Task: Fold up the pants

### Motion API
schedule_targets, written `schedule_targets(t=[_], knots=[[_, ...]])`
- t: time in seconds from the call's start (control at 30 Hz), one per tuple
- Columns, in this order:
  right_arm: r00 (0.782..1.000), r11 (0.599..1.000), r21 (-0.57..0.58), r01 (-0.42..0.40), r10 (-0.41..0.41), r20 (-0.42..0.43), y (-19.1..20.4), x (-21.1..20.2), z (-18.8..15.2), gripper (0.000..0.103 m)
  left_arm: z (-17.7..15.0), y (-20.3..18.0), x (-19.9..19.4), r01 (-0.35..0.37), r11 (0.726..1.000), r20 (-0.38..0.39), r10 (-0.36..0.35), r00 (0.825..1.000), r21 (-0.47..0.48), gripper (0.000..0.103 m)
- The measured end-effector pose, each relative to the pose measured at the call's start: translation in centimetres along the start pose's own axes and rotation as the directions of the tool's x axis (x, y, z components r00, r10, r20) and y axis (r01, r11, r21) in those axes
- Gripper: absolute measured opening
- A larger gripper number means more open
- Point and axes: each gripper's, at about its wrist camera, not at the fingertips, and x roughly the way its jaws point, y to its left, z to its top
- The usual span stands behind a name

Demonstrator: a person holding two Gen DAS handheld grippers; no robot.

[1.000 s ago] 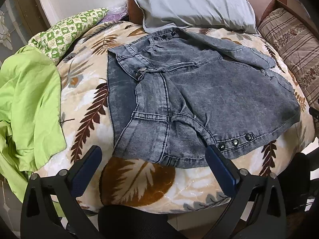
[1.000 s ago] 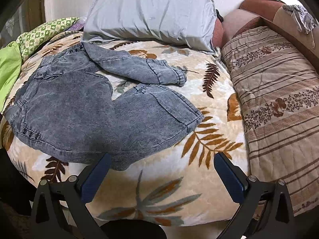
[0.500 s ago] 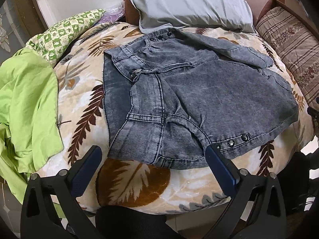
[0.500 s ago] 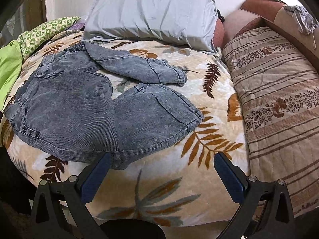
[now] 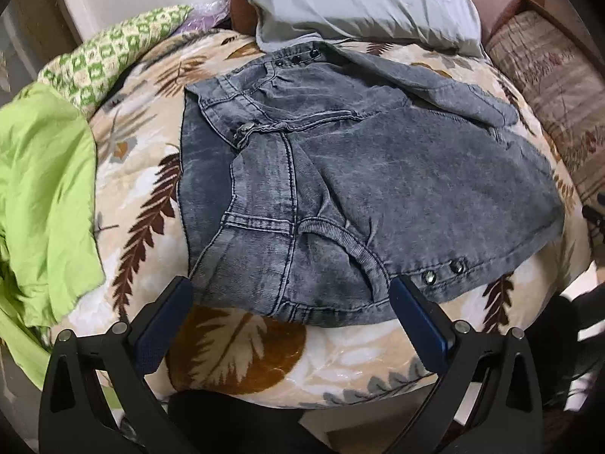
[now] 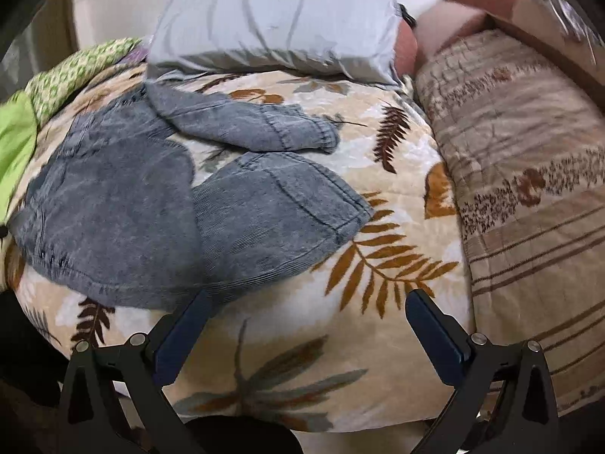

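Green cloth [image 5: 41,196]: bright and crumpled, at the far left edge of the bed.
Leaf-print blanket [image 5: 242,344]: cream with brown fronds, covering the bed under everything.
Pants [image 5: 378,196]: grey washed corduroy, short-legged, lying flat on the blanket; waistband [image 5: 211,196] turned left, metal button at the fly, snap studs along the near hem.
Pant legs: spread apart in the right wrist view, the near one [image 6: 280,204] wide and flat, the far one [image 6: 257,125] angled toward the pillow.
Left gripper [image 5: 291,302]: fingers spread wide, empty, hovering at the near edge of the waist end.
Right gripper [image 6: 308,310]: fingers also wide apart, empty, just short of the near leg's edge.
Grey pillow [image 6: 280,26]: at the head of the bed.
Striped quilt [image 6: 529,189]: along the right.
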Motion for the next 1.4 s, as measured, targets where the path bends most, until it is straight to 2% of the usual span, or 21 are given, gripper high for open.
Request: schedule_targets(t=[0.2, 0.33, 0.5, 0.63, 0.7, 0.77, 0.87, 0.9, 0.93, 0.97, 1.0, 1.03, 1.07, 1.1, 1.13, 1.17, 1.2, 1.23, 1.27, 1.33, 1.4], knots=[[1.000, 0.990, 0.144, -0.011, 0.010, 0.008, -4.4, 1.6, 1.7, 0.103, 1.6, 3.0, 0.3, 0.008, 0.988, -0.029, -0.012, 0.999, -0.153, 0.103], [0.996, 0.970, 0.226, -0.089, 0.093, -0.006, -5.8, 4.1, 3.1, 0.102, 1.4, 5.9, 1.4, 0.021, 0.954, -0.073, -0.045, 0.996, -0.299, 0.103], [0.992, 0.967, 0.238, -0.085, 0.104, -0.065, -6.0, 7.6, 4.9, 0.102, 0.3, 7.2, 3.6, 0.062, 0.919, -0.132, -0.122, 0.984, -0.389, 0.103], [0.992, 0.967, 0.248, -0.051, 0.078, -0.101, -6.2, 10.6, 6.0, 0.102, -0.2, 7.9, 5.0, 0.088, 0.878, -0.177, -0.192, 0.965, -0.471, 0.103], [0.990, 0.963, 0.264, -0.049, 0.081, -0.114, -6.3, 11.9, 6.3, 0.102, -0.6, 7.8, 5.8, 0.142, 0.846, -0.167, -0.261, 0.951, -0.514, 0.103], [0.988, 0.958, 0.281, -0.058, 0.096, -0.121, -6.3, 12.9, 6.3, 0.101, -1.2, 7.0, 6.7, 0.193, 0.811, -0.170, -0.336, 0.926, -0.553, 0.103], [0.984, 0.948, 0.305, -0.086, 0.128, -0.120, -6.2, 13.7, 6.0, 0.095, -1.5, 5.5, 7.9, 0.230, 0.785, -0.188, -0.401, 0.896, -0.575, 0.103], [0.986, 0.950, 0.300, -0.090, 0.127, -0.104, -6.0, 13.6, 5.9, 0.087, -1.5, 5.0, 8.0, 0.222, 0.786, -0.190, -0.394, 0.899, -0.576, 0.103], [0.986, 0.948, 0.297, -0.112, 0.142, -0.082, -5.8, 13.4, 5.9, 0.068, -1.4, 4.7, 7.9, 0.208, 0.794, -0.184, -0.371, 0.910, -0.571, 0.103], [0.987, 0.947, 0.299, -0.121, 0.148, -0.069, -5.8, 13.2, 5.9, 0.056, -1.2, 4.5, 7.9, 0.214, 0.790, -0.170, -0.371, 0.913, -0.575, 0.103], [0.987, 0.946, 0.303, -0.117, 0.143, -0.067, -5.8, 13.1, 5.8, 0.037, -1.0, 4.4, 7.7, 0.226, 0.772, -0.147, -0.381, 0.913, -0.593, 0.102], [0.986, 0.941, 0.312, -0.133, 0.159, -0.059, -6.0, 13.2, 5.8, 0.025, -0.9, 4.5, 7.5, 0.229, 0.758, -0.130, -0.381, 0.915, -0.611, 0.096], [0.981, 0.930, 0.329, -0.167, 0.191, -0.044, -6.1, 13.0, 5.7, 0.022, -0.7, 4.6, 7.4, 0.225, 0.749, -0.117, -0.374, 0.920, -0.623, 0.093], [0.979, 0.924, 0.335, -0.182, 0.203, -0.030, -6.1, 12.8, 5.6, 0.019, -0.5, 4.7, 7.3, 0.220, 0.744, -0.114, -0.369, 0.923, -0.630, 0.085], [0.979, 0.924, 0.333, -0.188, 0.205, -0.015, -6.0, 12.5, 5.6, 0.017, -0.3, 4.8, 7.2, 0.210, 0.745, -0.117, -0.360, 0.925, -0.633, 0.070], [0.979, 0.924, 0.331, -0.193, 0.203, 0.004, -6.0, 12.0, 5.6, 0.017, -0.2, 4.8, 7.1, 0.192, 0.756, -0.126, -0.341, 0.931, -0.625, 0.063], [0.979, 0.922, 0.332, -0.198, 0.199, 0.032, -6.0, 11.2, 5.6, 0.017, -0.1, 4.9, 7.0, 0.184, 0.763, -0.129, -0.330, 0.935, -0.619, 0.046], [0.978, 0.919, 0.335, -0.206, 0.198, 0.058, -6.2, 10.4, 5.5, 0.016, -0.1, 5.1, 6.8, 0.181, 0.768, -0.125, -0.321, 0.939, -0.614, 0.026], [0.976, 0.915, 0.342, -0.216, 0.199, 0.083, -6.4, 9.6, 5.4, 0.016, 0.0, 5.4, 6.4, 0.175, 0.777, -0.124, -0.309, 0.943, -0.605, 0.017], [0.972, 0.905, 0.358, -0.230, 0.197, 0.126, -7.0, 7.7, 5.0, 0.016, -0.2, 5.8, 6.0, 0.183, 0.777, -0.116, -0.312, 0.943, -0.602, 0.017], [0.967, 0.894, 0.376, -0.244, 0.195, 0.162, -8.0, 5.8, 4.0, 0.016, -0.4, 5.9, 5.6, 0.173, 0.789, -0.120, -0.297, 0.947, -0.590, 0.017]])
